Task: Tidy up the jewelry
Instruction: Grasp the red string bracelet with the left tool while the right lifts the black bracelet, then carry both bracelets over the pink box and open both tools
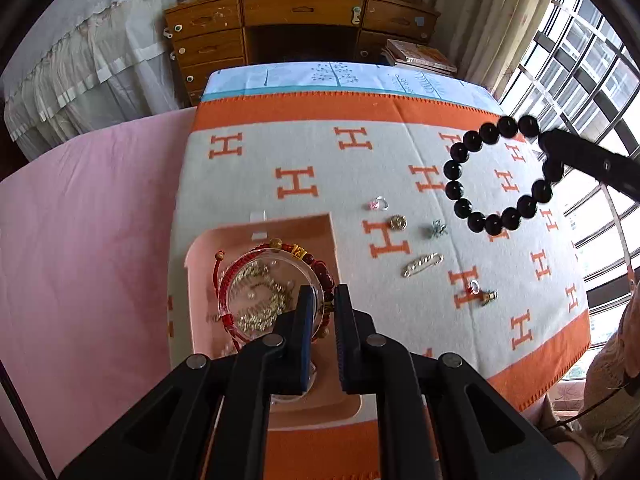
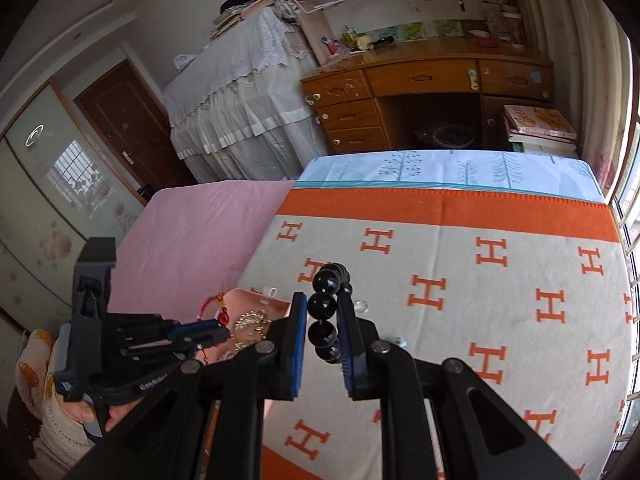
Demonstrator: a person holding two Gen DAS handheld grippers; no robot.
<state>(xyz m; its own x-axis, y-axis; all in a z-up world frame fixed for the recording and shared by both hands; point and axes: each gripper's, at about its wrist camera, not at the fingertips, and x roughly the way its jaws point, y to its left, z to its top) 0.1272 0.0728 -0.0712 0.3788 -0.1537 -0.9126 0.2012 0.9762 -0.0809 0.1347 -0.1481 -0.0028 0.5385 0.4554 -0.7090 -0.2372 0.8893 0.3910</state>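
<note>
Spread over the bed, an H-patterned blanket (image 1: 320, 160) serves as the worktop. Above it hangs the bead bracelet (image 1: 500, 176), pinched by the right gripper (image 2: 322, 320) across one side of its loop. Its beads look hard, glossy and fairly heavy, probably on a stretchy cord, so it should swing and could slip; gripping across the beads seems soundest. Small charms (image 1: 424, 264) lie loose below. The left gripper (image 1: 320, 292), jaws nearly together and empty, hovers over the pink tray (image 1: 320, 228) holding a red bracelet (image 1: 304, 256).
</note>
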